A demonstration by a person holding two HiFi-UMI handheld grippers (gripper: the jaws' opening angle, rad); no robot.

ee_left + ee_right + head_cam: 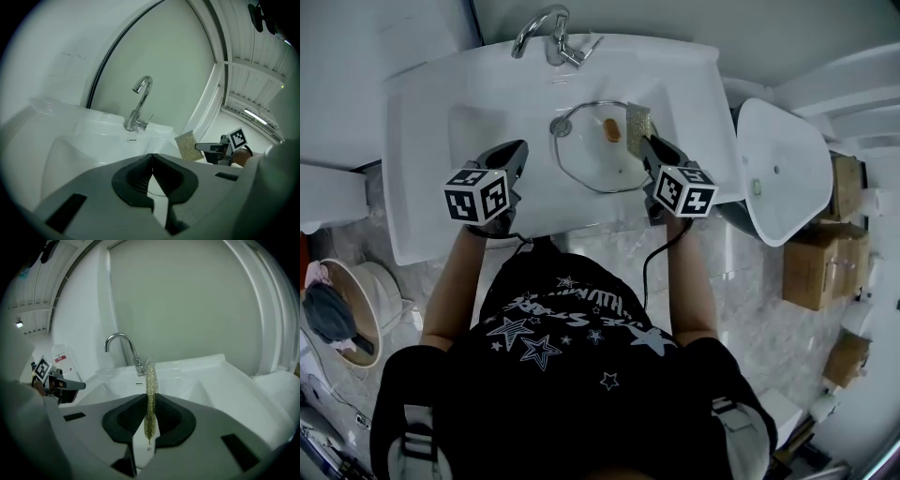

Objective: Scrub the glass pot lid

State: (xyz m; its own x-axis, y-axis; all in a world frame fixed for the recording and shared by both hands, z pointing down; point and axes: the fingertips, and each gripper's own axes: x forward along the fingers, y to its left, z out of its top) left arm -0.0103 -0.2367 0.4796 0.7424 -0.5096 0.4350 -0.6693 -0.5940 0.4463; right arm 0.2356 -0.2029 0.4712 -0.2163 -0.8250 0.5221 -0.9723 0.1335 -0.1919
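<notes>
Glass pot lid [591, 161], flat in sink [422, 141]: rigid, slick, breakable (probably wet). Best hold: orange knob [612, 129], 1 o'clock off centre. Right gripper [645, 141] fingers clamp scouring pad [637, 119]; left gripper [519, 150] fingers closed, empty.

The head view looks steeply down from above the person onto the white ceramic washbasin [422, 141], curved chrome faucet [546, 33] at its far edge. Both gripper views ride low over the basin's near side, facing far and upward at that faucet. The left one catches the right gripper [197, 146] with its flat gold scouring pad [188, 145]; the right one catches the left gripper [83, 386].
</notes>
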